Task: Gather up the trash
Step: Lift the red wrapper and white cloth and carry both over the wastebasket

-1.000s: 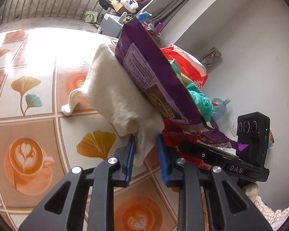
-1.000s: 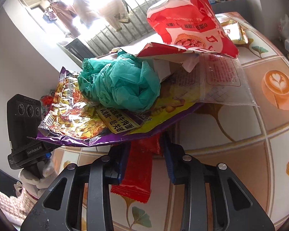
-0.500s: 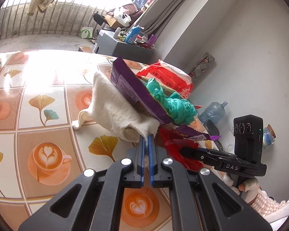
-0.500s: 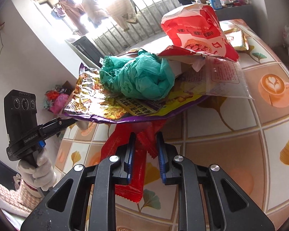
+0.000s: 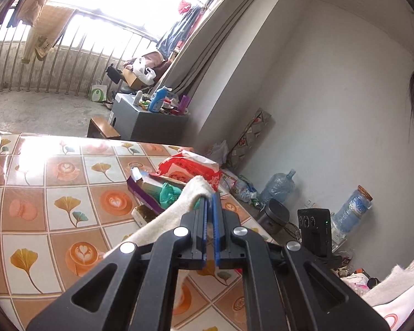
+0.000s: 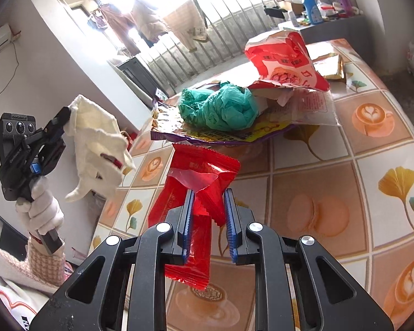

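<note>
My left gripper [image 5: 209, 199] is shut on a white cloth bag [image 5: 176, 209] and holds it in the air above the tile-patterned table [image 5: 41, 198]. From the right wrist view, the left gripper [image 6: 66, 113] is at the left with the cloth bag [image 6: 96, 143] hanging from it. My right gripper [image 6: 208, 194] is shut on crumpled red wrappers [image 6: 201, 171], raised off the table. Beyond it lies the trash pile: a purple snack bag [image 6: 223, 136], a teal plastic bag [image 6: 220, 107] on top and a red-and-white bag [image 6: 284, 60].
A gold packet [image 6: 329, 66] lies at the table's far side. A grey cabinet [image 5: 149, 122] with bottles stands beyond the table. Water jugs [image 5: 278, 187] and clutter sit on the floor by the wall. A white-gloved hand [image 6: 42, 211] grips the left tool.
The left gripper shut on the cloth bag and lifted it up off the pile. The right gripper closed on the red wrappers and drew them out from under the purple bag.
</note>
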A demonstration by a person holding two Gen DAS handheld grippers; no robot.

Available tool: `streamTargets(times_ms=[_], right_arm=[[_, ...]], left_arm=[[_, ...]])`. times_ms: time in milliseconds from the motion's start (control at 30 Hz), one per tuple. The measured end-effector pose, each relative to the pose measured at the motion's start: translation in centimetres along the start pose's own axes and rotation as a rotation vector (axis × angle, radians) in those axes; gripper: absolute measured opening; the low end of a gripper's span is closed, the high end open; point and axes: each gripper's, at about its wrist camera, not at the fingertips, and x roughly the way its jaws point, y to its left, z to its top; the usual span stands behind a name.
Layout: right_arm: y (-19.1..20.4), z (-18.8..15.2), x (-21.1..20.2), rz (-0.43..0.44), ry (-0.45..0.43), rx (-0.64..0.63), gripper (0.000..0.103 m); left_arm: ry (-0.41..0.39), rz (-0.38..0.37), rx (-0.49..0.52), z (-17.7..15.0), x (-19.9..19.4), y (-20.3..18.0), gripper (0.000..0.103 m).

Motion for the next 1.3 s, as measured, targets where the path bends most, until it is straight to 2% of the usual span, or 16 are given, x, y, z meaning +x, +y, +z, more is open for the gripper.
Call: streamTargets(times_ms=[167,333,467,667,833,1133,1300], right_arm=[[-0.4,-0.9,-2.5,-0.006,-0.063,0.013,0.019],[-2.1,-1.6,-5.4,-0.014,-0.181,0.094,0.019],[-4.2,-1.6,-8.3,-0.04,-0.296,0.155,0.019],[-7.8,-2.0,-12.6,-0.112,-0.408,0.233,0.019],[-11.1,-2.6,-15.6,-0.18,-0.486,0.315,0.019],[-18.2,-4.2,-18.2,-0.342,-0.523,0.538,0.02],[-21.8,-4.8,-20.3,-0.516,-0.519,0.637,0.02]], left_arm=[[-0.029,-0.124,0.03,1.3,-0.5,-2.6,0.003],[0.02,-0.171,0.072,2.5,1.5,-4.9,0.003],[0.066,-0.202,0.098,3.9,4.7,-6.9,0.003],[0.132,-0.297,0.163,5.0,11.0,-11.8,0.003],[0.215,-0.357,0.217,4.5,17.3,-16.4,0.003],[0.402,-0.417,0.29,1.6,29.6,-22.8,0.003],[0.497,-0.44,0.32,-0.5,35.8,-26.2,0.003]])
